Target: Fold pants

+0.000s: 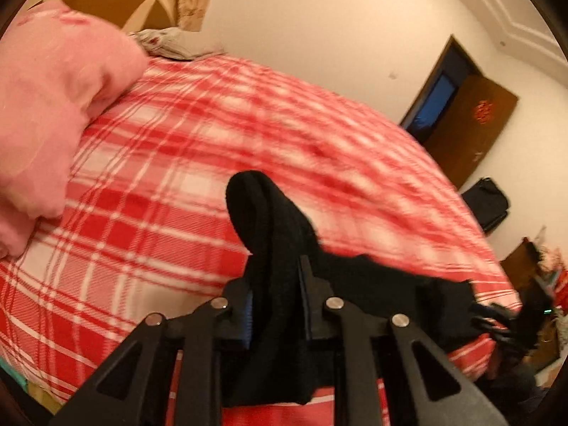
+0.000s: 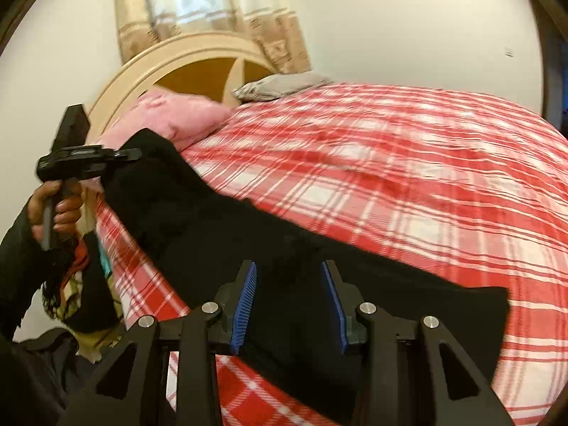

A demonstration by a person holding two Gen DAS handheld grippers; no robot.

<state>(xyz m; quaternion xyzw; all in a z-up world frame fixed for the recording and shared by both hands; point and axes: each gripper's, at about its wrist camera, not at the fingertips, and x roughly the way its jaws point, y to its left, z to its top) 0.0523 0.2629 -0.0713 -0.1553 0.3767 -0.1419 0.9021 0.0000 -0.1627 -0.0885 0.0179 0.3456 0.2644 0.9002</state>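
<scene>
The black pants [image 2: 248,248] lie stretched along the near edge of a bed with a red and white plaid cover [image 2: 408,184]. My left gripper [image 1: 275,277] is shut on a bunched end of the pants [image 1: 269,220], which sticks up between the fingers. In the right wrist view the left gripper [image 2: 120,156] holds that end lifted at the far left, near the pink pillow. My right gripper [image 2: 287,301] is open, its blue pads [image 2: 245,301] on either side of the black cloth near the other end, not closed on it.
A pink pillow [image 1: 53,106] and a grey folded cloth [image 2: 284,85] lie at the head of the bed by the cream headboard [image 2: 170,60]. A brown door [image 1: 472,124] and a dark bag [image 1: 486,206] stand beyond the bed. Clutter lies on the floor at the left [image 2: 78,284].
</scene>
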